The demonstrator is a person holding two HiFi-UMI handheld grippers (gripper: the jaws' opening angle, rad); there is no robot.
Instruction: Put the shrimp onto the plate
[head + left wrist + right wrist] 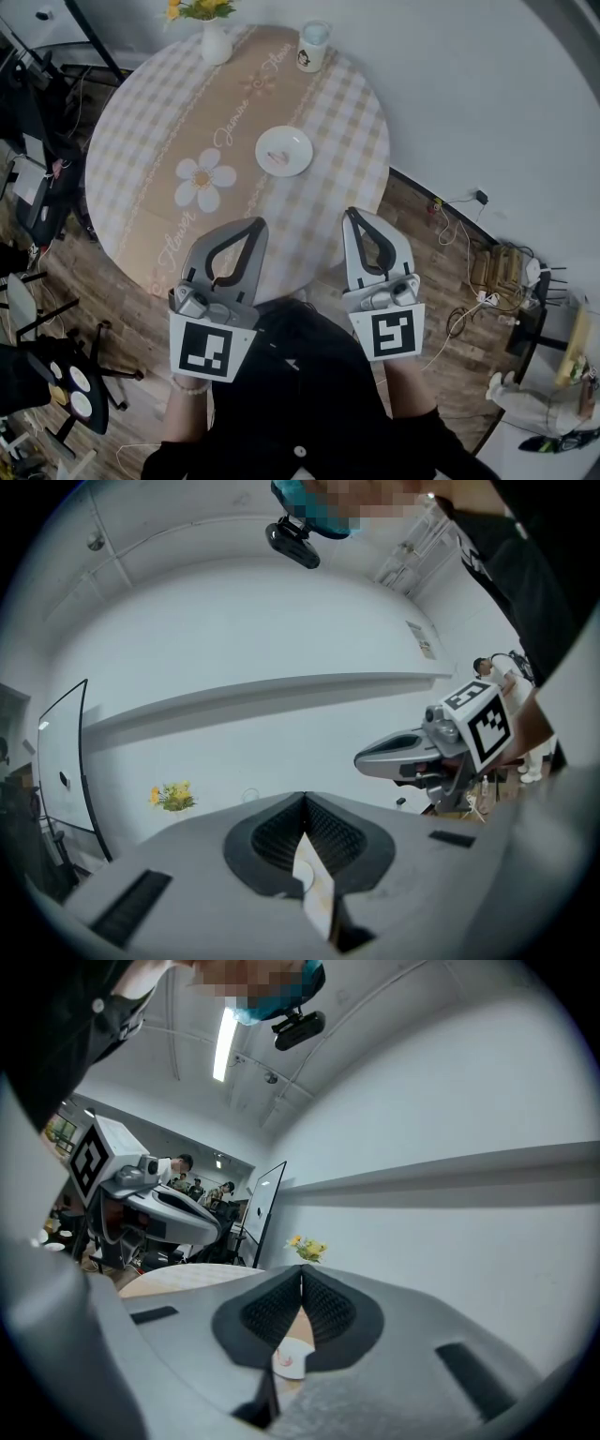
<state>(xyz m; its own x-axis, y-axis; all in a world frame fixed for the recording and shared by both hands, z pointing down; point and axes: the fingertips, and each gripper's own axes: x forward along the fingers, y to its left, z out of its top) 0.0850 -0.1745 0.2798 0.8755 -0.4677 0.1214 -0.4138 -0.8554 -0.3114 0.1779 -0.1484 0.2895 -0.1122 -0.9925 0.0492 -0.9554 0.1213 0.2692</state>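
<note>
Shrimp (277,157) is looking like it's already sitting on the white plate (298,141), a small pinkish curl near the middle of the round table (356,112) with the checked cloth. Can't swear to it at this size, but nothing else pink is showing on the cloth. A vase of yellow flowers (215,39) and a cup (313,47) are standing at the far edge, well apart from the plate. Both claws are hanging at the near edge, close to the person's body and well short of the plate. The left gripper (255,225) is holding its jaws pressed together with nothing between them, and the right gripper (352,216) is doing the same, tips touching, empty. So to me the placing step is reading as done, or else nothing is going on right now. If anything is left, I'm guessing it's just keeping the claws clear and not nudging the plate.
</note>
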